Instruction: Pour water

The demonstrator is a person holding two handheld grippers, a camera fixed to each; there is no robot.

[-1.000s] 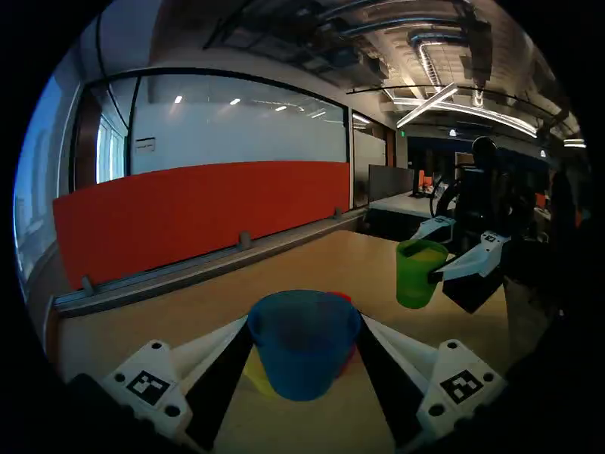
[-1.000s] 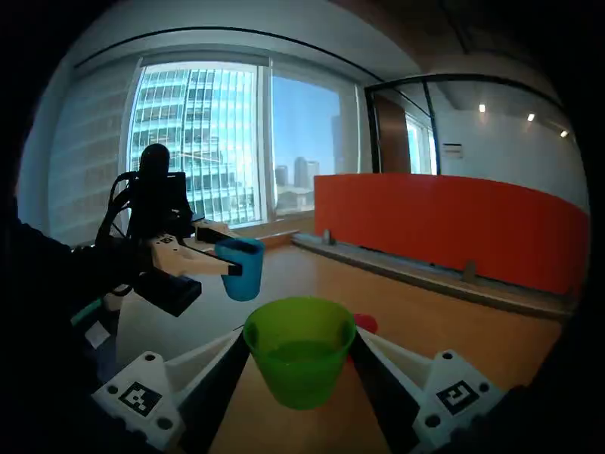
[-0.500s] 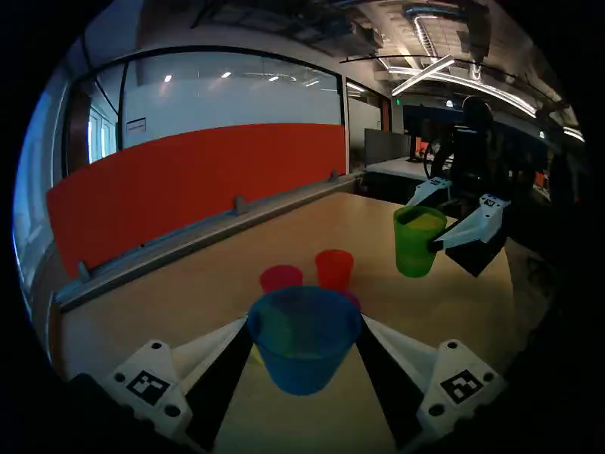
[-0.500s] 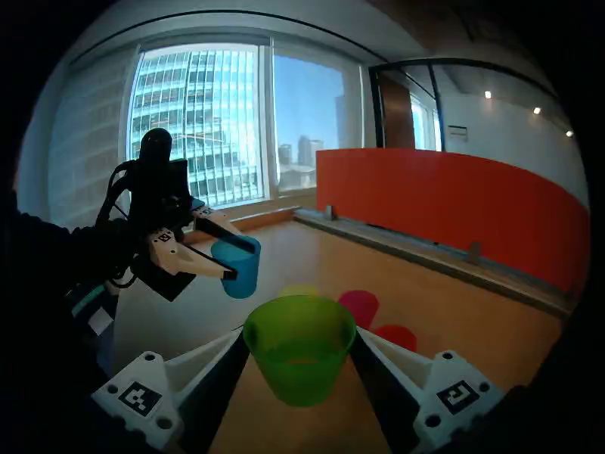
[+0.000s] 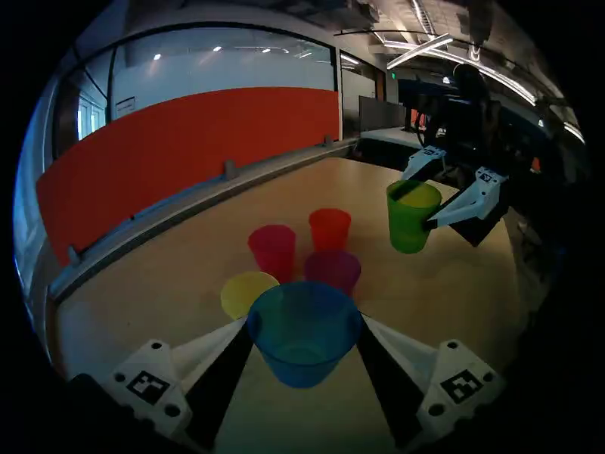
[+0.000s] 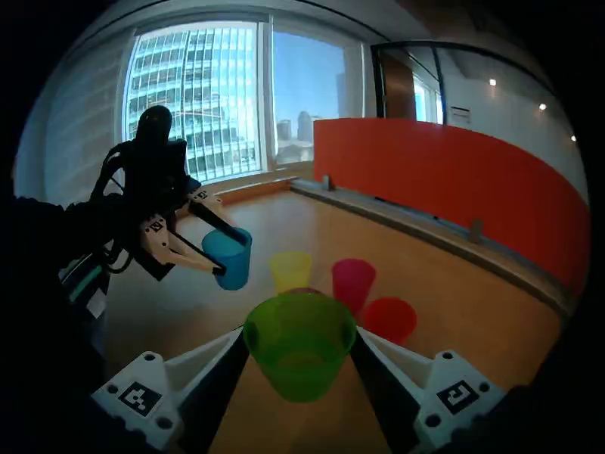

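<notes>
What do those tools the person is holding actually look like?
The left hand-held gripper and right hand-held gripper each have two white wedge-shaped fingers with black inner faces and square black-and-white markers near the bases. In the right gripper view, the left one has a black body, dark cables and a dark sleeve behind.
</notes>
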